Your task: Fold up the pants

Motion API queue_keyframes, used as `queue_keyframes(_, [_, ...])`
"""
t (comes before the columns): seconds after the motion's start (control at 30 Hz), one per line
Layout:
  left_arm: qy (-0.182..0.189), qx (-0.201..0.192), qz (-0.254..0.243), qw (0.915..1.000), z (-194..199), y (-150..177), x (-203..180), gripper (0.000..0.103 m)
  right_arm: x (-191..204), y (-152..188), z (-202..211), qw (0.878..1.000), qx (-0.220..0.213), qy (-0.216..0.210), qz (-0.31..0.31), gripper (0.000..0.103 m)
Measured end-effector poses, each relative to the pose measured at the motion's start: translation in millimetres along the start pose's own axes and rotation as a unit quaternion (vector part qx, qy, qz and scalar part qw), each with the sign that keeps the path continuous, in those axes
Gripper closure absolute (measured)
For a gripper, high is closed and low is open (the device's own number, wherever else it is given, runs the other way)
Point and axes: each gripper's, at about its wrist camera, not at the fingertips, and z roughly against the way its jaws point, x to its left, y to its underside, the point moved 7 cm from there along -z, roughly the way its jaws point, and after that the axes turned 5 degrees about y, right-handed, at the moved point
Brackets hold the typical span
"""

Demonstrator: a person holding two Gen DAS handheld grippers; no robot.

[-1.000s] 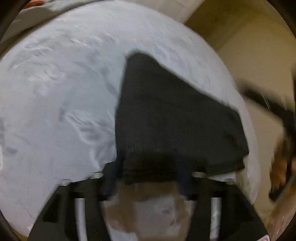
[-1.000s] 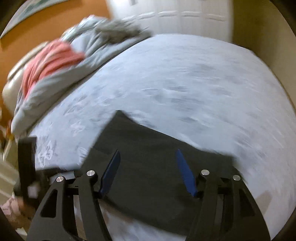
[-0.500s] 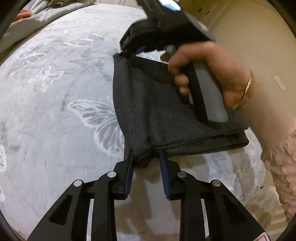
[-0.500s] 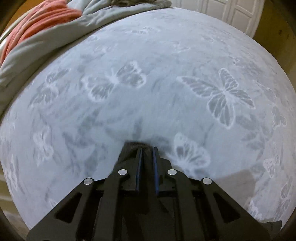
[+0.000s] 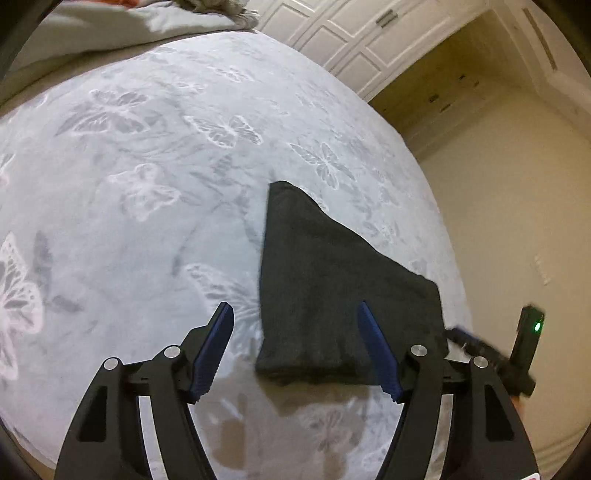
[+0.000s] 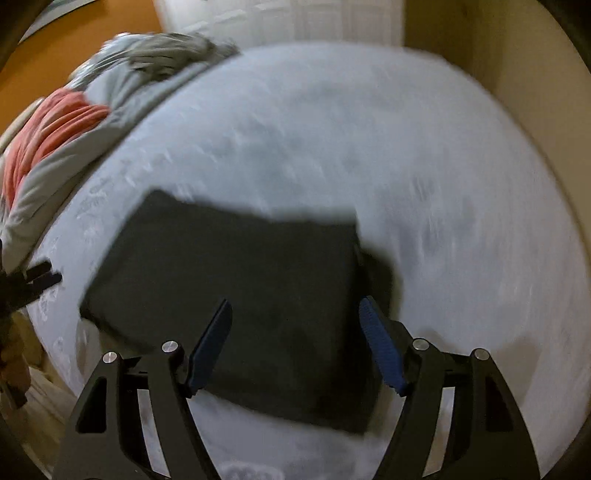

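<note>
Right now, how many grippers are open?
2. The left gripper hangs open above the near edge of the folded pants; the right gripper hangs open over the pants too, holding nothing.

bed: grey butterfly bedspread (image 5: 147, 192) | wall: beige (image 5: 509, 155) | doors: white panelled closet doors (image 5: 332, 33) | far wall: orange (image 6: 55, 55)

Both wrist views close above the bed (image 5: 129, 221), angled down, sharing the folded pants (image 5: 332, 288)

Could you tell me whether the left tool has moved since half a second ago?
Yes. The left tool has let go of the pants, opened, and pulled back from their near edge.
</note>
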Motion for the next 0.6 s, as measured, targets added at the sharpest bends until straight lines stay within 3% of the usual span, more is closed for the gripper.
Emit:
queue_keyframes(0.03, [-0.011,0.002,-0.015,0.9998,-6.4,1.8,-7.5,0.036,0.9,9.7,-13.7,1.000,0.017,-0.014,-0.008,0.040])
queue_keyframes(0.07, [-0.020,0.004,-0.029,0.9994,-8.1,3.5,-11.9,0.036,5.7,15.0,-22.1,0.999,0.028,-0.036,-0.015,0.066])
queue_keyframes(0.13, [-0.034,0.009,-0.057,0.9978,-16.5,14.0,-23.9,0.036,10.5,10.3,-9.5,1.000,0.002,-0.017,-0.012,0.081])
queue_keyframes(0.17, [-0.035,0.013,-0.067,0.9971,-19.2,17.3,-30.8,0.036,13.2,1.5,14.6,0.999,-0.030,-0.029,-0.011,0.087])
queue_keyframes(0.23, [-0.040,0.015,-0.086,0.9954,-25.4,22.7,-40.1,0.036,9.2,-5.0,46.2,0.997,-0.066,-0.041,-0.016,0.088])
queue_keyframes(0.27, [-0.042,0.014,-0.093,0.9947,-30.5,20.7,-41.6,0.034,1.1,-2.5,47.1,0.997,-0.068,-0.020,-0.008,0.088])
queue_keyframes(0.3, [-0.048,0.011,-0.100,0.9938,-32.9,21.4,-43.3,0.033,-5.1,2.9,36.8,0.999,-0.053,0.008,0.004,0.080])
queue_keyframes(0.33, [-0.056,0.009,-0.110,0.9923,-35.5,21.4,-44.6,0.033,-13.6,15.5,12.9,0.998,-0.010,0.049,0.024,0.075])
queue_keyframes(0.37, [-0.060,0.011,-0.116,0.9914,-38.1,20.9,-44.4,0.033,-20.2,26.7,-3.3,0.998,0.017,0.058,0.027,0.068])
queue_keyframes(0.43, [-0.073,0.019,-0.116,0.9903,-40.8,18.8,-38.7,0.033,-31.5,23.6,10.4,0.999,-0.010,0.026,-0.023,0.059])
queue_keyframes(0.5, [-0.074,0.018,-0.096,0.9924,-38.6,13.3,-28.2,0.032,-44.5,12.5,33.4,0.997,-0.045,-0.001,-0.067,0.038])
queue_keyframes(0.57, [-0.051,0.015,-0.047,0.9975,-33.1,6.2,-10.3,0.018,-52.9,8.8,41.3,0.994,-0.068,-0.012,-0.084,0.022])
queue_keyframes(0.6, [-0.043,0.018,-0.027,0.9985,-31.2,5.9,-4.5,0.017,-54.9,10.7,36.6,0.994,-0.060,-0.012,-0.088,0.021])
